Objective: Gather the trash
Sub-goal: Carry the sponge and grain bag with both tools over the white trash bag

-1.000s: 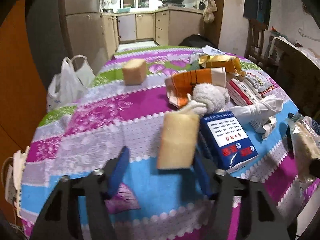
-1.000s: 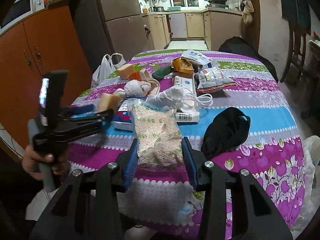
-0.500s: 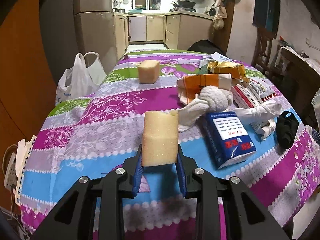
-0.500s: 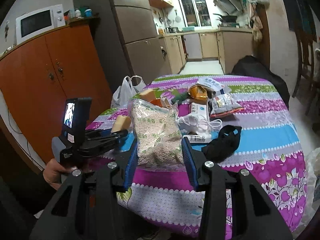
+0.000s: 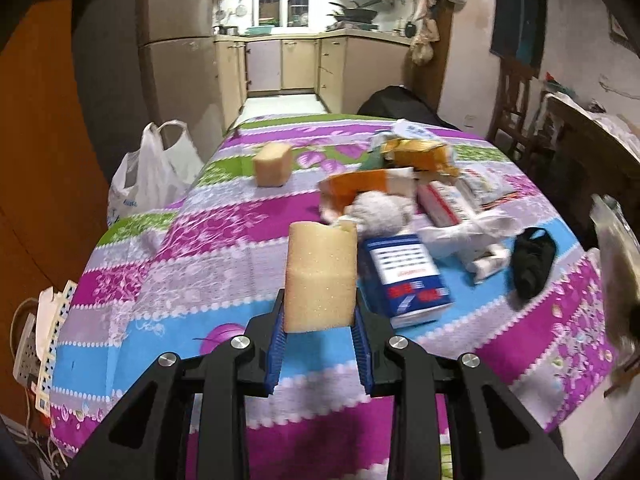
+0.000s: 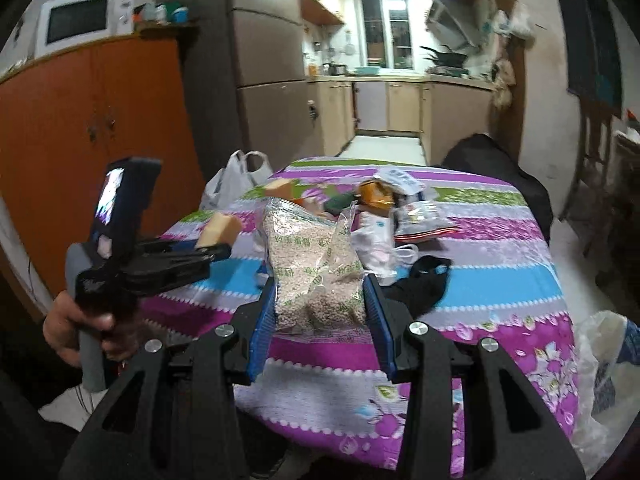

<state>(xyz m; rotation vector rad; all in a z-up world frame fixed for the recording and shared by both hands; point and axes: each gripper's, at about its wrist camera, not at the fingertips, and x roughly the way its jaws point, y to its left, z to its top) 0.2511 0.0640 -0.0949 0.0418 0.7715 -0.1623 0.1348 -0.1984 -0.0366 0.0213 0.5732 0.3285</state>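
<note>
Clear plastic bag of grain (image 6: 316,264) fills the right gripper (image 6: 320,312); left gripper (image 5: 319,330) clamps a sponge (image 5: 321,274).

Sponge (image 5: 272,167) far on table (image 5: 208,264) — box (image 5: 404,276) near right; bag (image 5: 150,176) beyond left edge.

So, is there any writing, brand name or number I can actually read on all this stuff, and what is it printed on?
Nothing is sharp enough to quote.
Blue and white box: red characters and rows of small print, blurred.
Bag of grains: green characters, too distorted to read.
White plastic bag: blue print, too small.
Red and white box: print, blurred.
</note>
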